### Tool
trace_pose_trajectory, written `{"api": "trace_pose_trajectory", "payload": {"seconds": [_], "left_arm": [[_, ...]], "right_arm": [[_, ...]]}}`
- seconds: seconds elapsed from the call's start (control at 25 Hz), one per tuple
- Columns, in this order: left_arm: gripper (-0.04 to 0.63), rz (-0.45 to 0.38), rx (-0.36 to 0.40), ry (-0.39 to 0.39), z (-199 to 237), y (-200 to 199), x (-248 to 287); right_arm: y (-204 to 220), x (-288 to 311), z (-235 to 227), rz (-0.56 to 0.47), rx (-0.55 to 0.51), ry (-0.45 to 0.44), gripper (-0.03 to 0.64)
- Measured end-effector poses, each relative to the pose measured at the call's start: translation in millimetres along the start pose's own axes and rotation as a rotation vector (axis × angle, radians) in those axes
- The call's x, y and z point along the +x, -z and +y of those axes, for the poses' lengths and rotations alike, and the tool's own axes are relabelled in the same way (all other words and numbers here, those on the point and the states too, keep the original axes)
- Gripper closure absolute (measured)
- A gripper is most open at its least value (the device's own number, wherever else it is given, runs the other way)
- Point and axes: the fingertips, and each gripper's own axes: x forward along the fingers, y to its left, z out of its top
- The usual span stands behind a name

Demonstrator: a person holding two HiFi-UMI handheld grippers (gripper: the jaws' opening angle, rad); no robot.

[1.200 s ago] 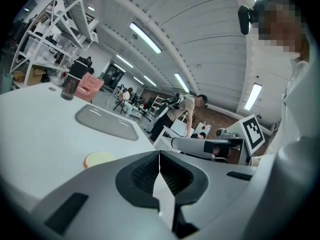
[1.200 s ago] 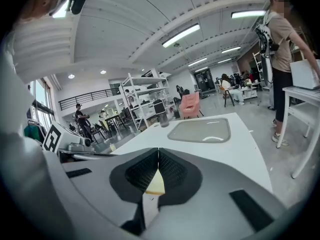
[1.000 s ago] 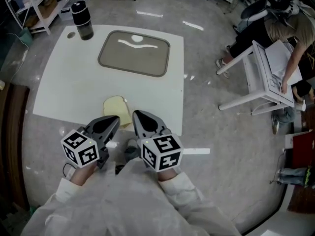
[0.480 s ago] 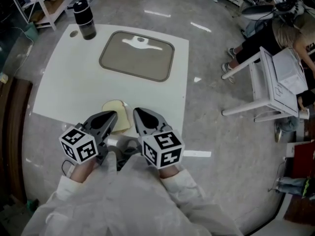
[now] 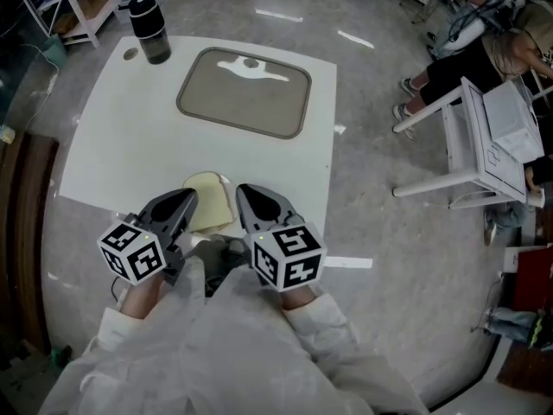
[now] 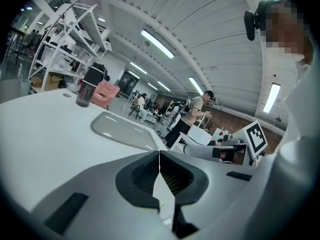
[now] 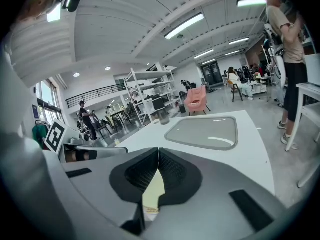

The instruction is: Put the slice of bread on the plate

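A pale slice of bread lies flat on the white table close to its front edge. The plate, a grey rectangular tray, sits farther back in the middle. My left gripper hovers at the bread's left edge and covers part of it; its jaws meet at the tips with nothing between them. My right gripper is just right of the bread, also shut and holding nothing. In the right gripper view the bread shows below the jaws. The left gripper view shows the plate ahead.
A dark bottle stands at the table's far left corner. A white chair with a seated person is on the floor to the right. Shelving stands beyond the far left corner. The table's right edge runs close to my right gripper.
The left gripper has drifted slightly left and towards me. The head view has shifted a little. The bread and plate have not moved.
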Motion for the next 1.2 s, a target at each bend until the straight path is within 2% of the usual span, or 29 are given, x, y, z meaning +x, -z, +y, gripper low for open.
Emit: {"api": "trace_pose_trajectory", "payload": {"seconds": [0.68,1.2], "left_arm": [[0.584,0.051,-0.089,-0.049,34.1,18.7,-16.7],[0.584,0.11,-0.145,-0.082,55.6,39.7,-10.5]], "right_arm": [[19.9,21.4,4.4,0.063,0.055,0.011,0.601],[43.8,40.3,-4.2,0.168,0.064,-0.001,0.6]]}}
